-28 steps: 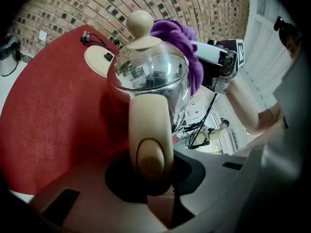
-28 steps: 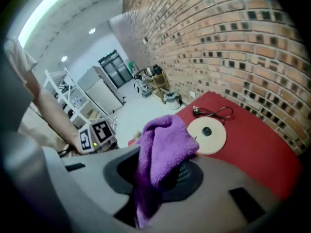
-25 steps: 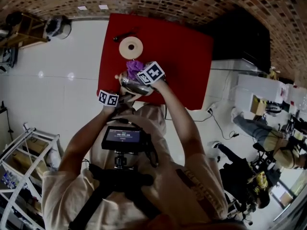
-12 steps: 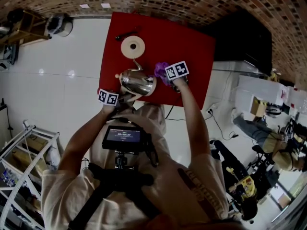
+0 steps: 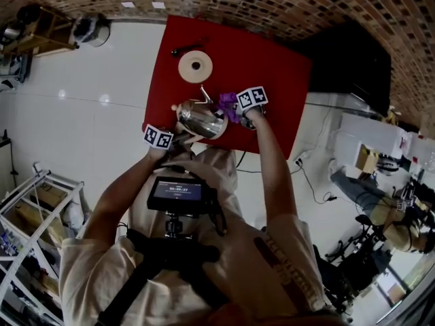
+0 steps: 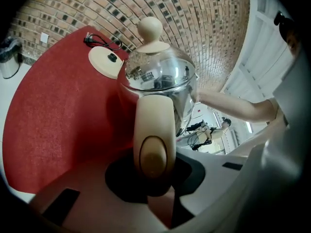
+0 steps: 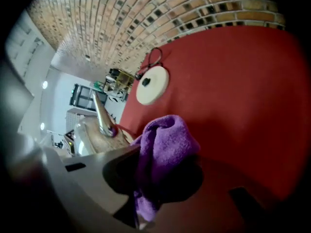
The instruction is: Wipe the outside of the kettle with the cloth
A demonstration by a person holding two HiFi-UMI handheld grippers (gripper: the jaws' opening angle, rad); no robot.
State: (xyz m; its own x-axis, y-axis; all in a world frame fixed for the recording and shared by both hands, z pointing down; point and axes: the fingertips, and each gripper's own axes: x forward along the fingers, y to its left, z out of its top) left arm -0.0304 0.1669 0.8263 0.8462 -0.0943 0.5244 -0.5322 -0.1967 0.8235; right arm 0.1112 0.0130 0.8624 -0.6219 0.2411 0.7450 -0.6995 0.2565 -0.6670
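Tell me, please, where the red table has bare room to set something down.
Bare: the red table's far right, beyond the purple cloth and right of the round cream base. Crowded: the near edge, around the shiny steel kettle.

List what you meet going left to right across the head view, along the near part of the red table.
left gripper, shut on the kettle's handle → kettle → cloth → right gripper, holding the cloth. The round base farther back sits above the kettle in the picture, so it is left out.
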